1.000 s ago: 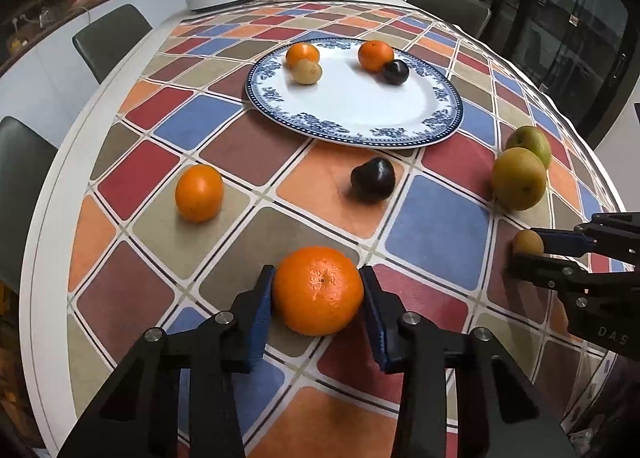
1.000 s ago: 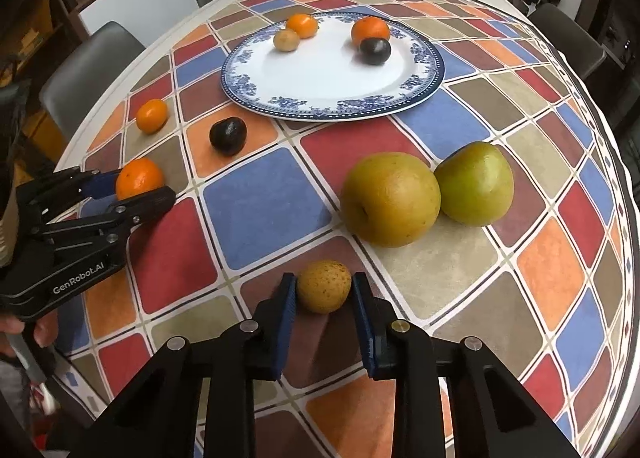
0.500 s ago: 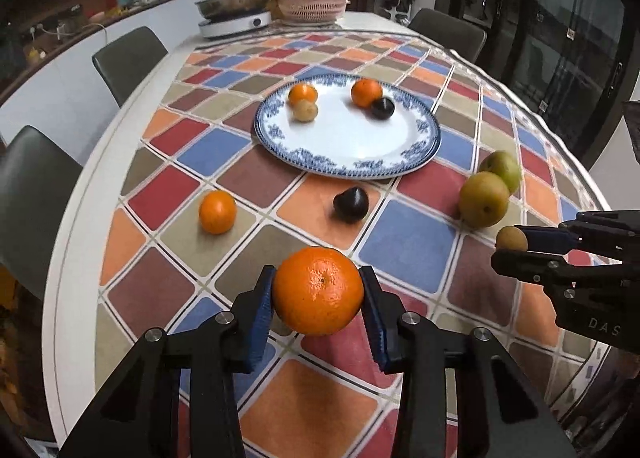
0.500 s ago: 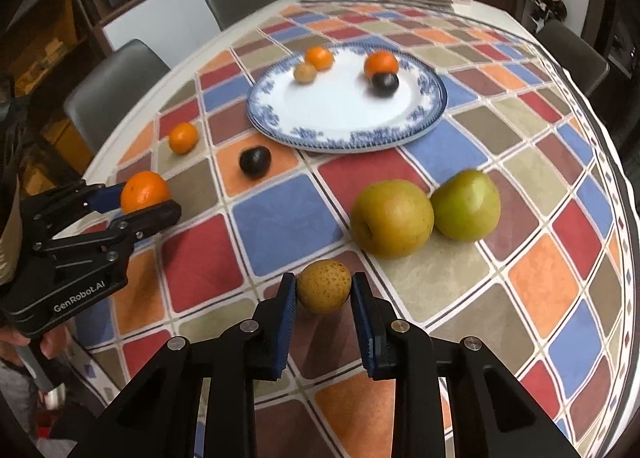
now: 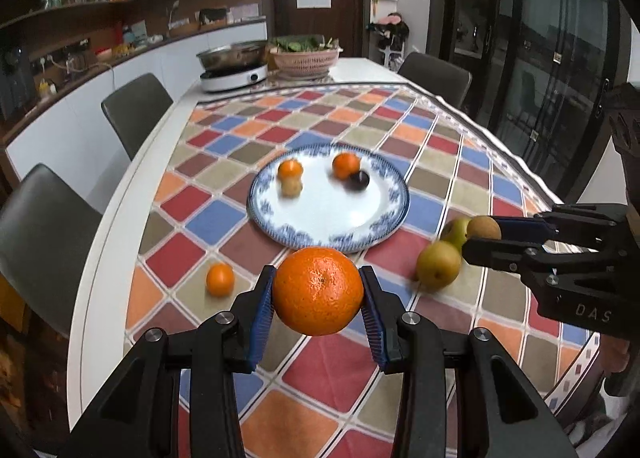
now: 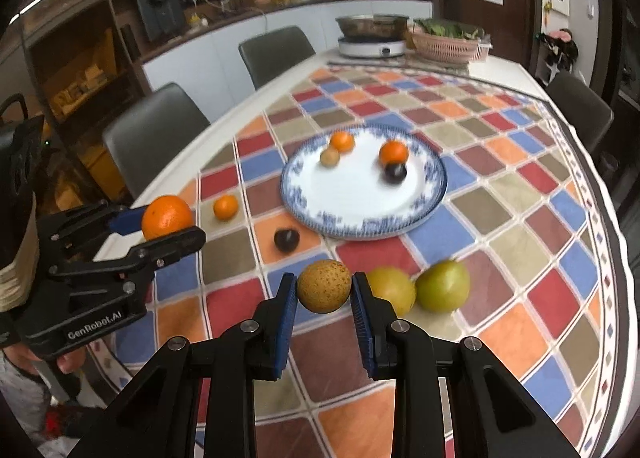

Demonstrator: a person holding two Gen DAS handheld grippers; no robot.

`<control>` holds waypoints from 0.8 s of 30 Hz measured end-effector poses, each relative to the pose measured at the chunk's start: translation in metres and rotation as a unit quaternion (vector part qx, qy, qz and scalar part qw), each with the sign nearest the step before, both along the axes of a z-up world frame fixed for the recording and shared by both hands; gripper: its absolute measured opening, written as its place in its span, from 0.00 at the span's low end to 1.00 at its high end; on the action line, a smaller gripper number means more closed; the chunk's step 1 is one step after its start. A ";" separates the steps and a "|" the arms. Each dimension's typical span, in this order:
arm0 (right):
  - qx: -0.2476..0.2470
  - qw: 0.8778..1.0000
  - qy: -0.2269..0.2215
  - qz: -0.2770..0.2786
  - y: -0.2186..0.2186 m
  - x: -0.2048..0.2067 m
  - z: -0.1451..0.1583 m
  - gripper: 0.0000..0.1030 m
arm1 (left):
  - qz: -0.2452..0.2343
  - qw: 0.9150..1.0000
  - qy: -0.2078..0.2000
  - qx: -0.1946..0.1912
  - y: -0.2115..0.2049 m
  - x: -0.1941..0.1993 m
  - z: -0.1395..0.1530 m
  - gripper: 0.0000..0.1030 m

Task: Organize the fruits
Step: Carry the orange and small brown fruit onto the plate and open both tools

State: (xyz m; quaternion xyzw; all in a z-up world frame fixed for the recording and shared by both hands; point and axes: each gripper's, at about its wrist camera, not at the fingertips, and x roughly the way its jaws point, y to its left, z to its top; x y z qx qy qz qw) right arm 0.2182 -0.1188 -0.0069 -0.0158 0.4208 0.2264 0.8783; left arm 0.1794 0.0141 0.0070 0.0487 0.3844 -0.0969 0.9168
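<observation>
Both grippers have risen off the bench since a second ago. Left gripper (image 5: 318, 292) jaws clamp the large round orange (image 5: 318, 290); right gripper (image 6: 324, 288) jaws clamp the small speckled brown fruit (image 6: 324, 285), both short of the blue-rimmed white plate (image 5: 340, 236).

Far ahead of the grippers, at the table's far end: a steel pan on a white cooker (image 5: 234, 76) and a pink basket of greens (image 6: 446, 44). Grey chairs (image 6: 154, 134) line the left side. Checked tablecloth (image 5: 312, 382) lies beneath.

Dim indoor light; motion blur on table; fisheye edges vignetted.
</observation>
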 end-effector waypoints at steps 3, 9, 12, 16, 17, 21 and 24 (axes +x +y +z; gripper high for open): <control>0.005 1.000 -0.015 -0.001 -0.006 0.008 0.012 0.28 | -0.003 1.000 -0.007 -0.003 -0.007 0.006 0.007 0.39; 0.005 0.999 -0.045 -0.001 -0.016 0.028 0.033 0.28 | -0.012 1.000 -0.020 0.001 -0.018 0.026 0.021 0.39; 0.006 0.999 -0.051 0.004 -0.019 0.040 0.039 0.28 | -0.015 1.000 -0.024 -0.002 -0.021 0.041 0.027 0.39; 0.007 0.998 -0.056 0.009 -0.021 0.060 0.046 0.28 | -0.027 0.999 -0.023 -0.011 -0.024 0.063 0.031 0.39; 0.009 0.998 -0.058 0.009 -0.022 0.065 0.048 0.28 | -0.029 0.999 -0.024 -0.012 -0.025 0.067 0.032 0.39; 0.010 0.998 -0.055 0.016 -0.021 0.088 0.052 0.28 | -0.034 0.999 -0.026 -0.016 -0.026 0.088 0.033 0.39; 0.011 0.999 -0.044 0.018 -0.021 0.104 0.049 0.28 | -0.035 0.999 -0.022 -0.019 -0.026 0.105 0.031 0.39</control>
